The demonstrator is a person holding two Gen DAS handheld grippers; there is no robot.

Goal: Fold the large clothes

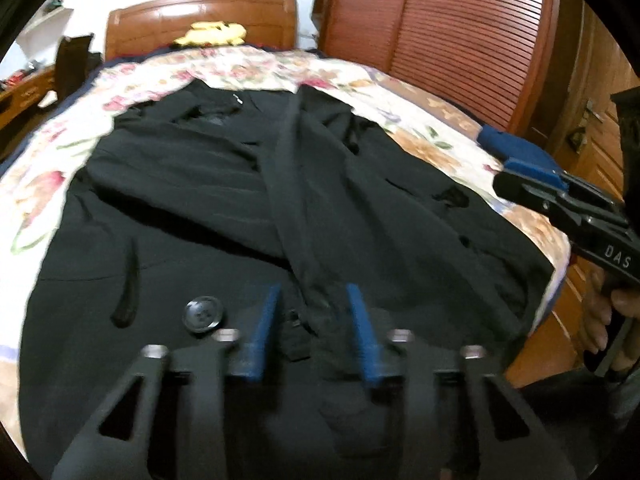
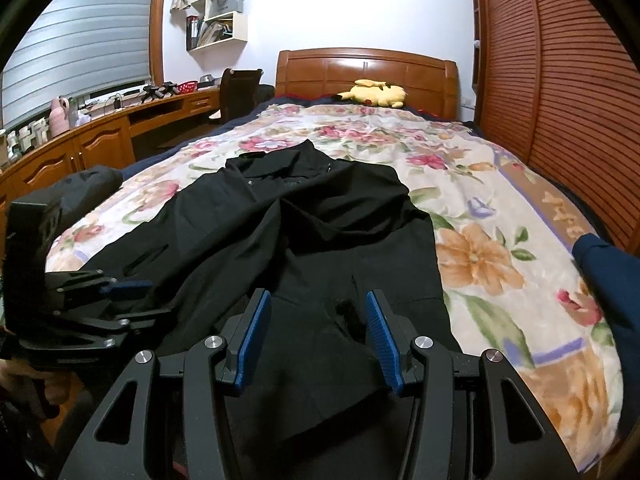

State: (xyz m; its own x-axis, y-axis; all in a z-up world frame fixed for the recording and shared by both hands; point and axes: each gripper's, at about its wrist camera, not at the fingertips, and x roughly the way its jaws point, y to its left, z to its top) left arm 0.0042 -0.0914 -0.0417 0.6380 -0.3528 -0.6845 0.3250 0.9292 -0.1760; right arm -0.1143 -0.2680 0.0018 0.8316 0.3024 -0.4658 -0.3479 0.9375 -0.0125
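Black coat (image 2: 304, 232) spread flat on floral blanket (image 2: 480, 208) of bed, collar toward wooden headboard (image 2: 366, 70), hem toward near edge; large black button (image 1: 203, 314) on front panel just left of left gripper (image 1: 314, 332); long black belt strip (image 1: 290, 184) lying lengthwise across coat front.

Left gripper low over coat hem; blue pads (image 1: 262, 336) set apart with bunched black fabric and belt end between them; pad contact with fabric not discernible through motion blur; grip state cannot tell.

Right gripper (image 2: 318, 338) positioned over coat's lower edge at near side of bed; blue pads (image 2: 252, 340) standing clearly apart, roughly half spread; black fabric lying below and between pads, not pinched; nothing held.

Yellow plush toy (image 2: 374, 94) resting against headboard; dark blue cloth (image 2: 608, 280) at right edge of bed; slatted wooden wardrobe doors (image 2: 560, 100) along right side; wooden desk (image 2: 92, 140) and wall shelves (image 2: 218, 16) at left.
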